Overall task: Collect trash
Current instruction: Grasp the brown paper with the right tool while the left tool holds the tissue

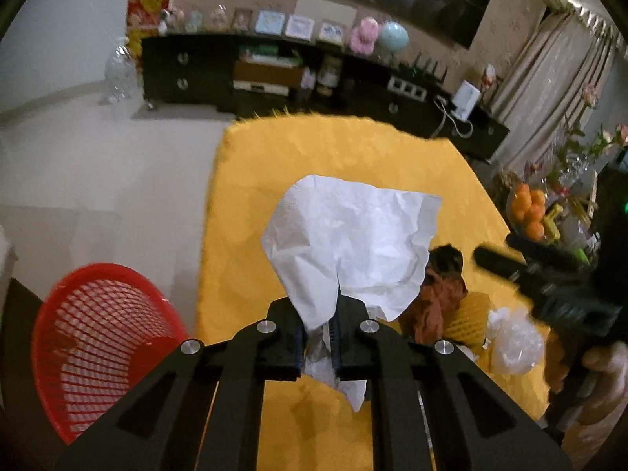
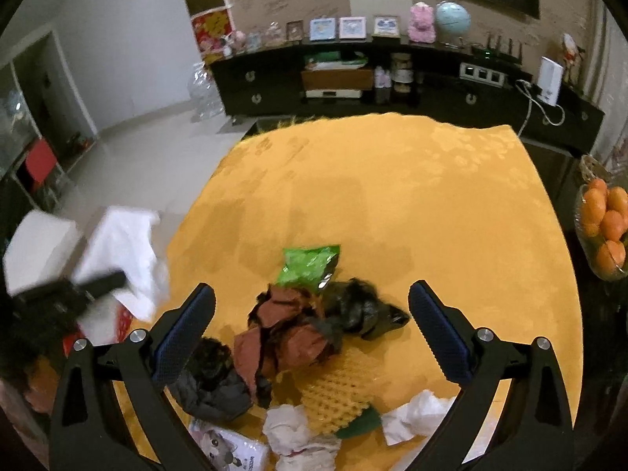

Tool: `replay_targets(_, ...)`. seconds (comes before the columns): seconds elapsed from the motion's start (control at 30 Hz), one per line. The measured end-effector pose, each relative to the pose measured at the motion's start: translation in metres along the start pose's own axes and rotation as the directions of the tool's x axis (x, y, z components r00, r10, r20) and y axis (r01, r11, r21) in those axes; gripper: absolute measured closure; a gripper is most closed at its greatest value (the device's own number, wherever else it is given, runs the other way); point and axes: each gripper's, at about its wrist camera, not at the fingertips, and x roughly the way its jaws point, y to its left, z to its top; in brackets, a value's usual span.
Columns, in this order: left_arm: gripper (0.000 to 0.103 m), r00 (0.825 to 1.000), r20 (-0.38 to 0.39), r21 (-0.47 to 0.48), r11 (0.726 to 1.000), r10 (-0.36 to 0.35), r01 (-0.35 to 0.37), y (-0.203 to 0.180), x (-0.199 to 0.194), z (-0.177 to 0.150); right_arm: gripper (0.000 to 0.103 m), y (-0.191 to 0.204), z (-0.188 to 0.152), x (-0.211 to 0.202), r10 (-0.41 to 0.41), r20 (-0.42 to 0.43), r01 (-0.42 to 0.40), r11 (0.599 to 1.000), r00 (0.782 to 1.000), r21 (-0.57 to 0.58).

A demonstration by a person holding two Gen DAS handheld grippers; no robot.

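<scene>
I have the left gripper (image 1: 318,347) clamped on a crumpled white paper tissue (image 1: 353,243). The pads pinch its narrow lower part, and a short tail (image 1: 355,388) hangs below the jaws. The tissue's long axis runs roughly bottom to top in the left wrist view, along the fingers, and it fans out wide toward frame centre, with the free edge pointing to the upper right. It sits over the yellow-orange tablecloth (image 1: 274,165), clear of the cloth as far as I can tell.

The red plastic mesh basket (image 1: 102,337) is at lower left of the left view, beside the table edge. I see nothing between the tissue and the basket rim.

The right gripper (image 2: 312,331) is spread wide with nothing between the pads, and it hangs above the trash pile at lower centre of the right view. Under it lie a crumpled brown paper wad (image 2: 286,337), a black plastic bag (image 2: 365,310), a green foil snack wrapper (image 2: 310,263) and a yellow foam fruit net (image 2: 337,392). There are also a dark grey wad (image 2: 212,384), white tissue scraps (image 2: 416,416) and a printed packet (image 2: 231,447) at the bottom edge. I can't tell whether either finger touches the pile.

The held tissue shows blurred at left of the right view. The right gripper shows blurred at right of the left view.

A bowl of oranges (image 2: 604,223) stands at the right edge, off the cloth. A dark TV cabinet (image 2: 392,86) runs across the top.
</scene>
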Motion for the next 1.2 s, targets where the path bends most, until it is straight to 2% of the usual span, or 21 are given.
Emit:
replay_targets(0.13, 0.094, 0.999, 0.034, -0.006, 1.000, 0.028, -0.027, 0.004, -0.018, 0.001, 0.016, 0.021, -0.007, 0.018, 0.000, -0.055, -0.004, 0.998, 0.998, -0.066)
replay_targets(0.3, 0.094, 0.998, 0.041, -0.001, 0.999, 0.048, -0.048, 0.009, -0.027, 0.002, 0.027, 0.036, -0.016, 0.041, -0.002, -0.126, -0.012, 0.994, 0.992, -0.109)
replay_targets(0.4, 0.094, 0.996, 0.049, 0.000, 0.998, 0.068, -0.068, 0.013, -0.033, 0.003, 0.031, 0.038, -0.023, 0.054, -0.054, -0.159, 0.033, 0.991, 0.986, -0.131)
replay_targets(0.47, 0.094, 0.996, 0.055, -0.008, 0.997, 0.072, -0.072, 0.016, -0.035, 0.002, 0.041, 0.038, -0.025, 0.059, -0.092, -0.150, 0.069, 0.986, 0.984, -0.153)
replay_targets(0.53, 0.094, 0.995, 0.062, -0.012, 0.997, 0.082, -0.081, 0.020, -0.039, 0.002, 0.045, 0.036, -0.025, 0.063, -0.104, -0.152, 0.080, 0.985, 0.983, -0.154)
replay_targets(0.63, 0.094, 0.993, 0.071, -0.020, 0.996, 0.093, -0.091, 0.024, -0.045, 0.000, 0.063, 0.034, -0.025, 0.065, -0.115, -0.151, 0.092, 0.984, 0.982, -0.155)
replay_targets(0.73, 0.094, 0.991, 0.082, -0.023, 0.994, 0.108, -0.106, 0.028, -0.050, 0.000, 0.069, 0.029, -0.024, 0.062, -0.106, -0.142, 0.088, 0.988, 0.984, -0.130)
replay_targets(0.93, 0.094, 0.984, 0.116, -0.030, 0.991, 0.134, -0.132, 0.029, -0.065, 0.002, 0.071, 0.026, -0.013, 0.041, -0.048, -0.097, 0.039, 0.995, 0.994, -0.087)
replay_targets(1.2, 0.094, 0.966, 0.182, -0.040, 0.983, 0.184, -0.179, 0.028, -0.090, 0.004, 0.071, 0.033, 0.007, -0.014, 0.005, 0.064, 0.000, 0.997, 0.998, -0.083)
